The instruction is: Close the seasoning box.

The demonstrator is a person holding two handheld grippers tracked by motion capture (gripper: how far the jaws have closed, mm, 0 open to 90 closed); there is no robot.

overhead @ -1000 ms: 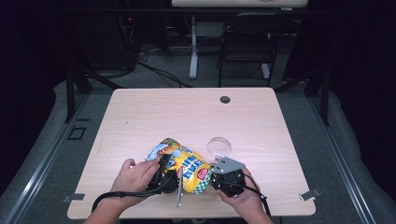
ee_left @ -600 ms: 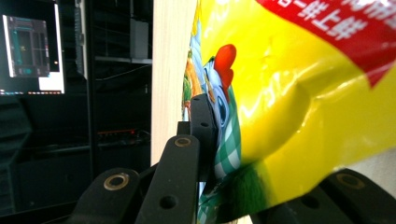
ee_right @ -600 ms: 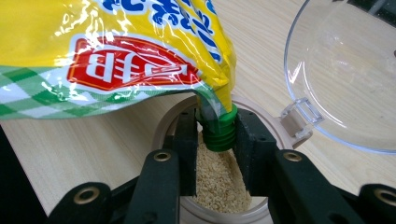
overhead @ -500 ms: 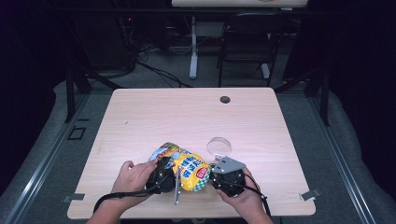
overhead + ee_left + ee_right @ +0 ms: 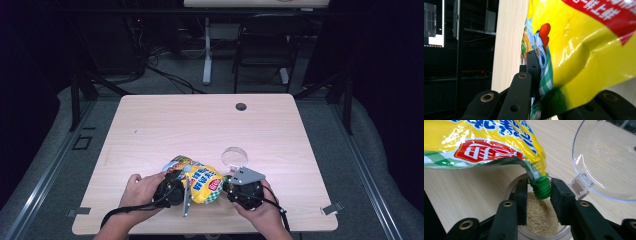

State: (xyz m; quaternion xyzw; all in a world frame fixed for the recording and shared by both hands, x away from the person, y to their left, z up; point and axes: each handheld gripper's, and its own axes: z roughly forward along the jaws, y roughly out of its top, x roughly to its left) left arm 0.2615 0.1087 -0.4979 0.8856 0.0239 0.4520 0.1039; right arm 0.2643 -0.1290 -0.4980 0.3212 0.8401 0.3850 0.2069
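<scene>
Yellow pouch (image 5: 202, 182): we see the left gripper (image 5: 534, 85) pinching its base; the right gripper (image 5: 539, 200), jaws just opening, flanks the green spout (image 5: 541, 188) above the granule-filled jar (image 5: 541, 220).

A pale wooden desk (image 5: 165, 125) took up the middle of the high view, with a small dark round hole (image 5: 241, 106) near its far edge, right of centre. Beyond it, at the top of the frame, a dark chair (image 5: 262, 50) stood beside a white post (image 5: 206, 50), and cables (image 5: 165, 70) trailed over the grey floor (image 5: 60, 165). In the left gripper view, a lit screen (image 5: 433, 23) showed at the upper left.
</scene>
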